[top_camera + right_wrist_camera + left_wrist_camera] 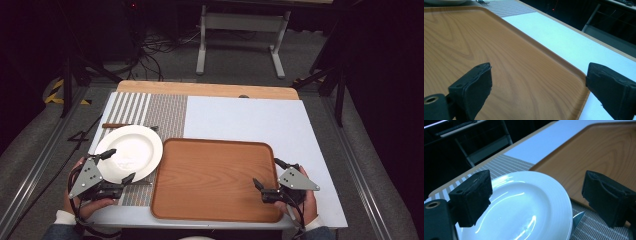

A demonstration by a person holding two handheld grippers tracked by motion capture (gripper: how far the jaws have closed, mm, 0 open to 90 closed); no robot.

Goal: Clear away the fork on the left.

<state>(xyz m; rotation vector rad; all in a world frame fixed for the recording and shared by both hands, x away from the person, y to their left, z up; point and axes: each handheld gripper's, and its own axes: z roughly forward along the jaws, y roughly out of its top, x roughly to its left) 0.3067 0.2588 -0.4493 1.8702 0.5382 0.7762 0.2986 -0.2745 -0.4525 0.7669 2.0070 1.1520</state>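
Note:
A white plate lies on a striped placemat at the table's left. My left gripper hovers at the plate's near rim, open, one jaw on either side of that rim without touching it. In the left gripper view the plate spreads between the two black jaws of the gripper. A wooden tray lies bare to the right of the plate. My right gripper is open over the tray's near right corner; in the right gripper view the gripper straddles the tray's rim, holding nothing.
A brown-handled utensil lies behind the plate on the placemat. A metal blade tip pokes out from under the plate's edge beside the tray. White table surface stretches beyond the tray. A metal table frame stands on the floor beyond.

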